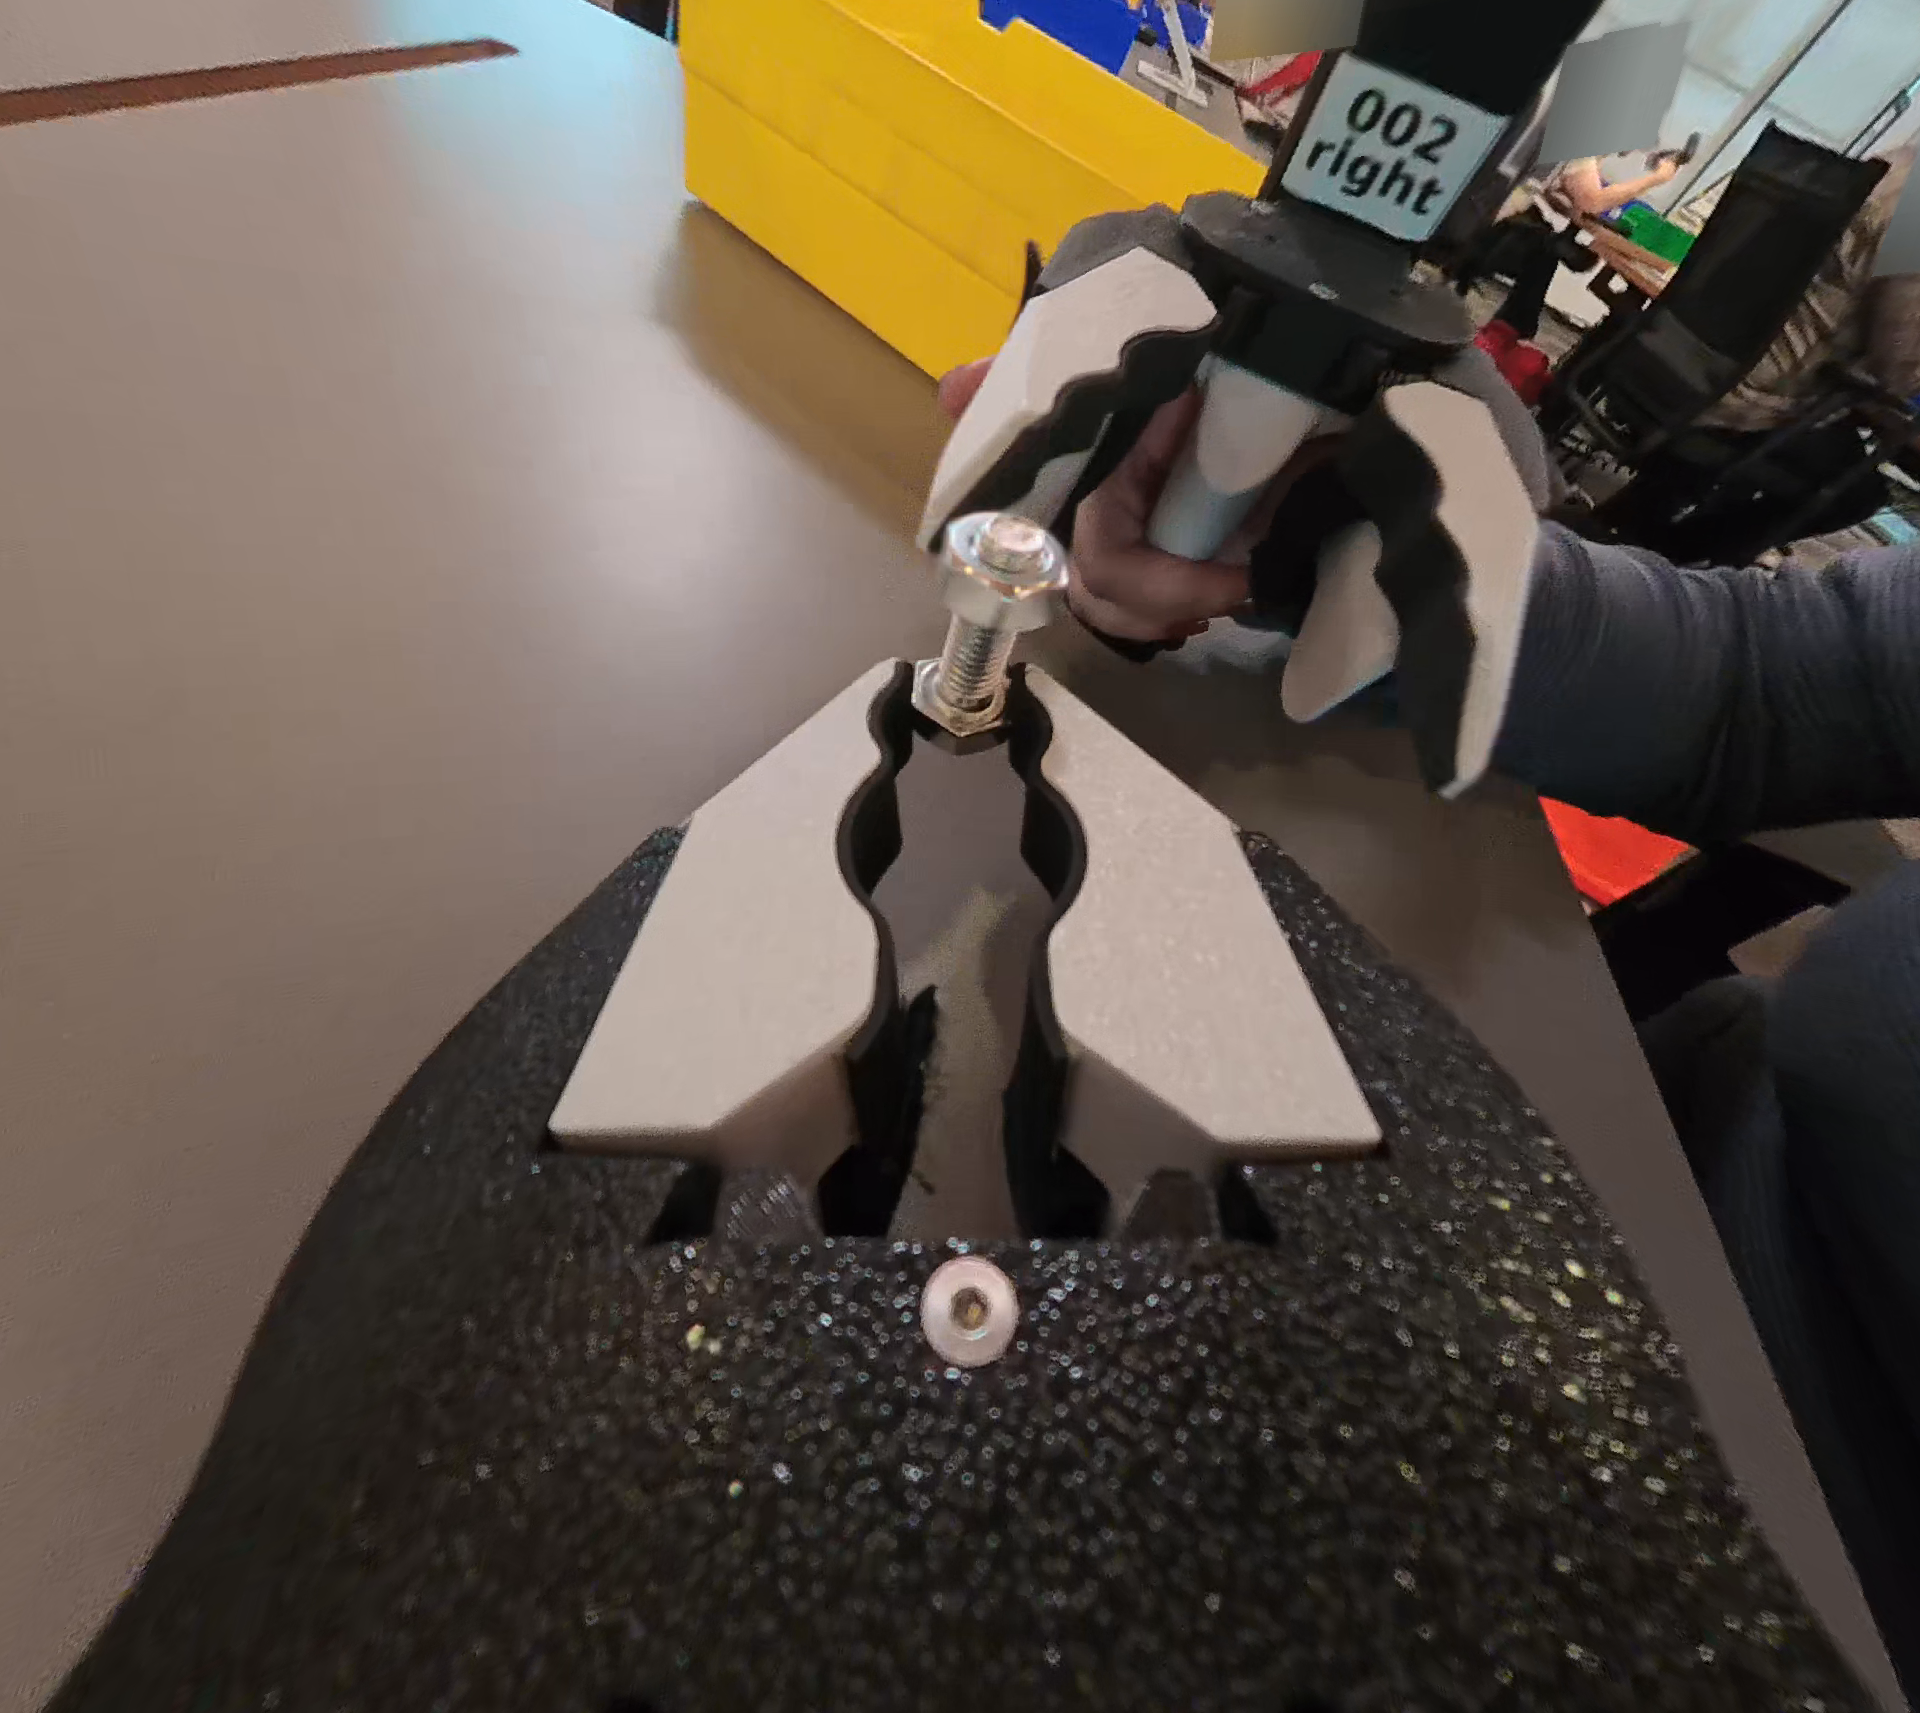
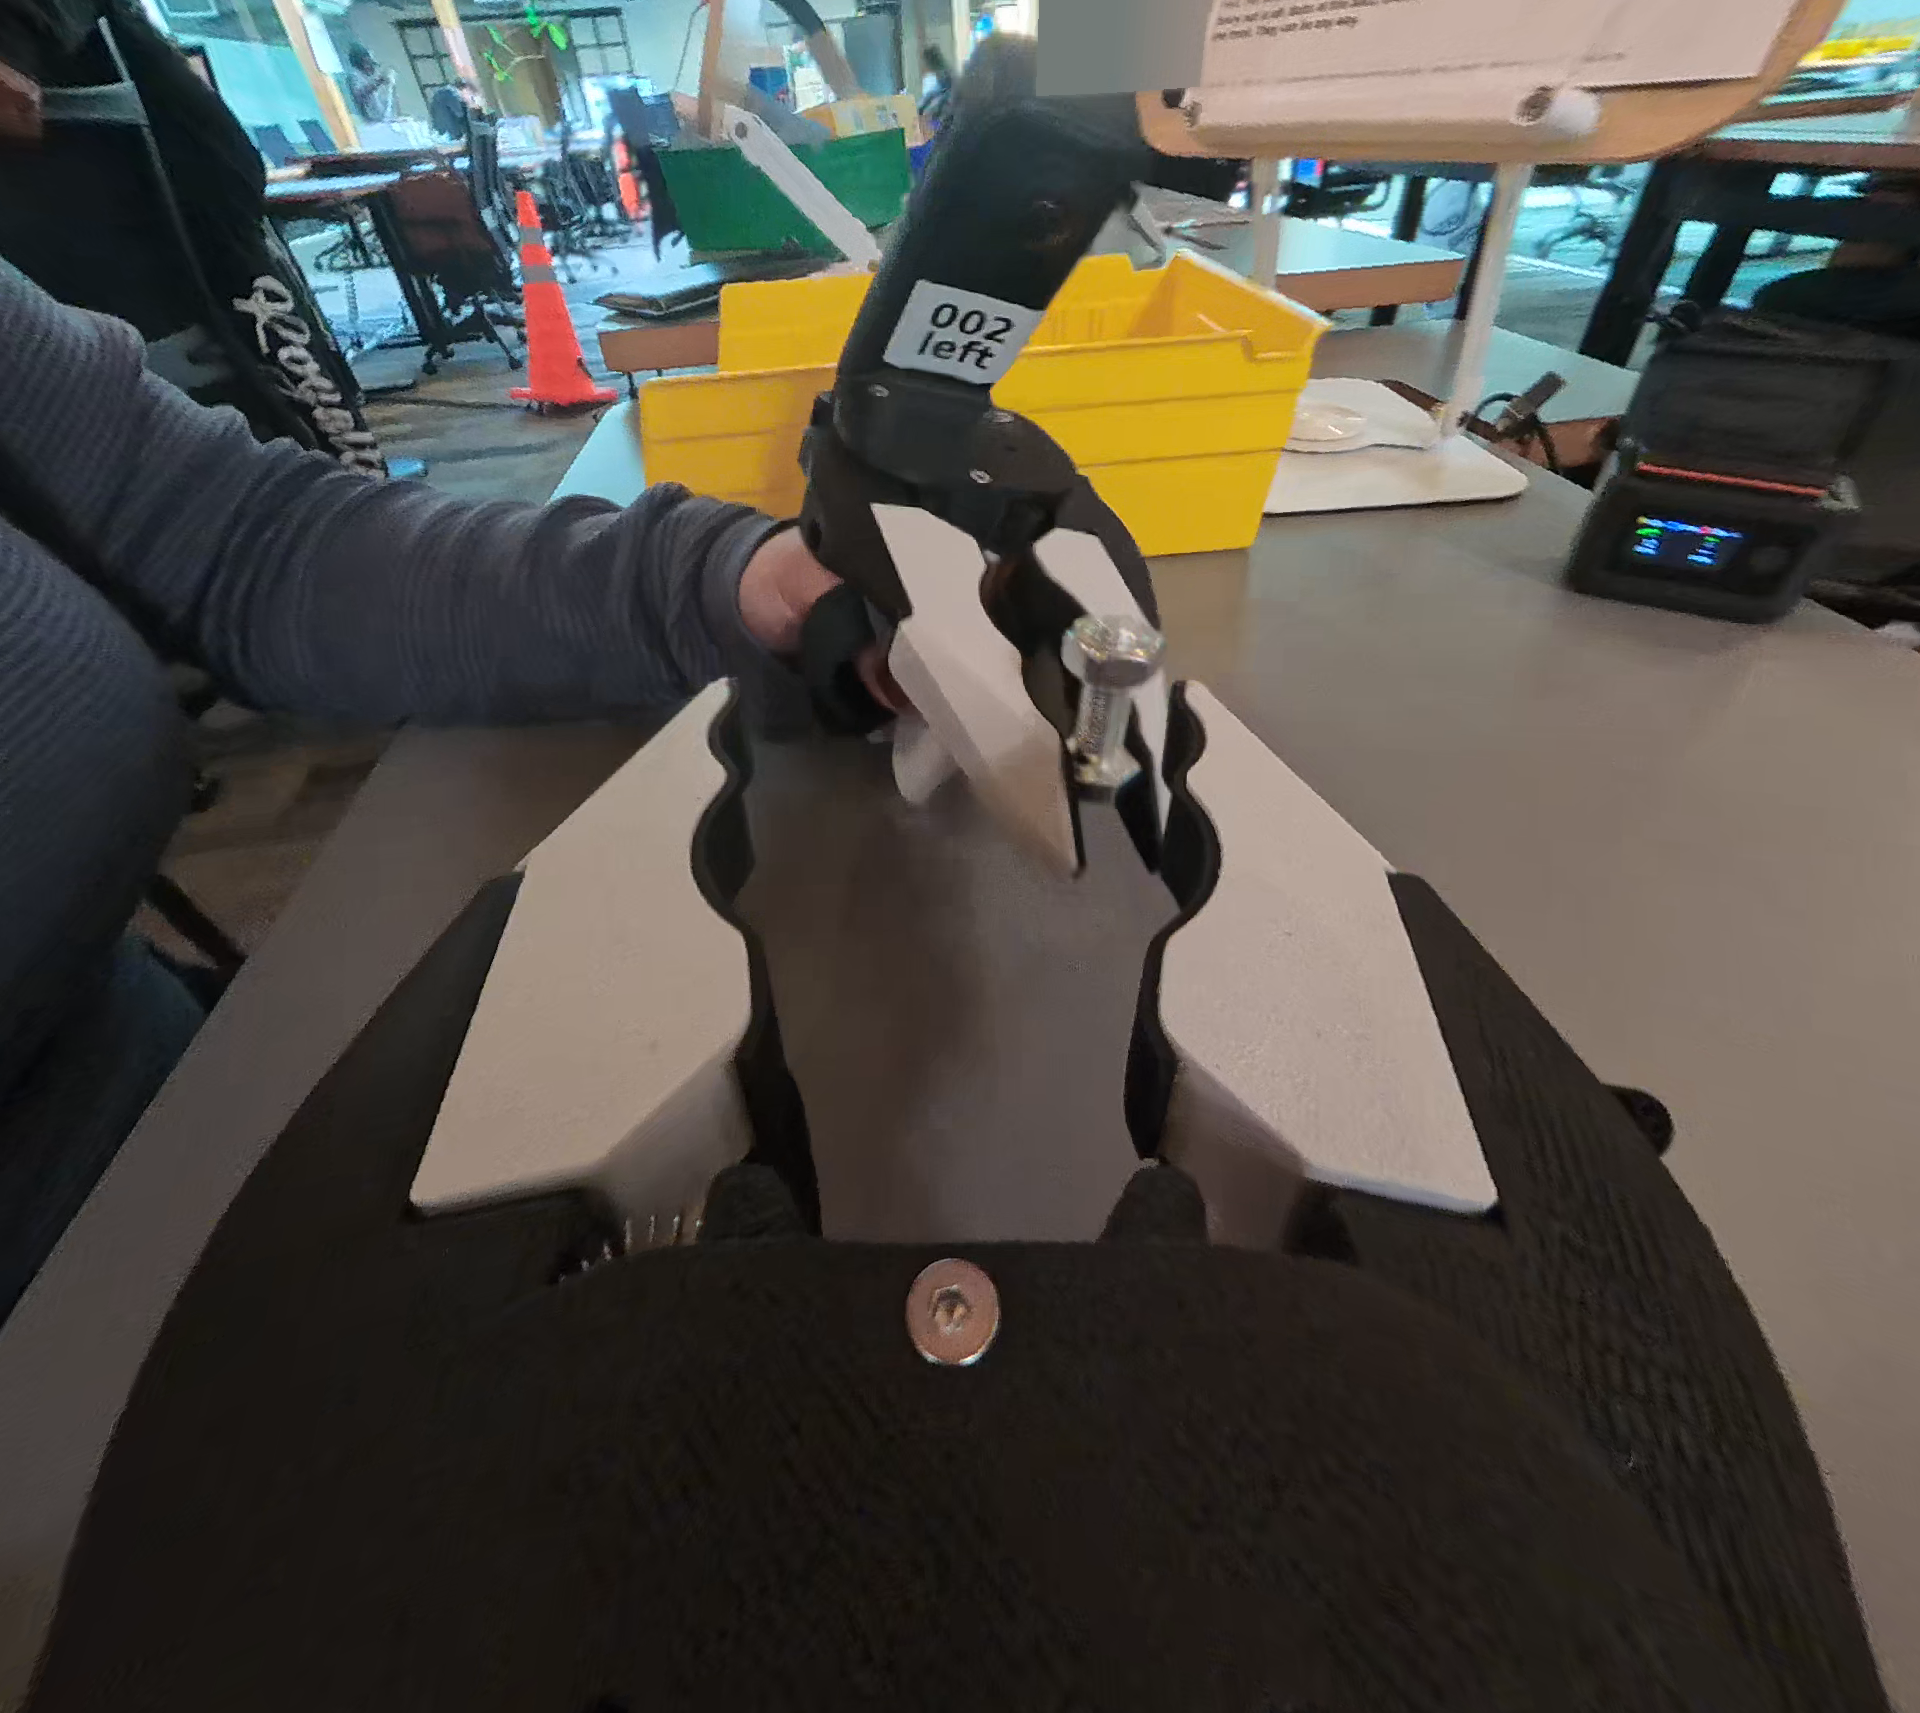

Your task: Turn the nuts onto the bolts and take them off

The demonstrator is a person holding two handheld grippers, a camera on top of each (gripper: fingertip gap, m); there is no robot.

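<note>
The table (image 2: 1507, 832) is a flat, matte grey-brown surface with a soft sheen. A yellow bin (image 2: 1164, 437) stands directly on it near the far edge and serves as the landmark here. Just to the right of the bin rests the white base plate of a stand (image 2: 1392, 458), its thin posts rising from it. Farther right of the bin, near the table's right edge, sits a small black device (image 2: 1714, 510) with a lit screen. In the left wrist view, the yellow bin (image 1: 914, 146) stands on the table (image 1: 416, 520) with a narrow dark slot (image 1: 249, 79) left of it.
</note>
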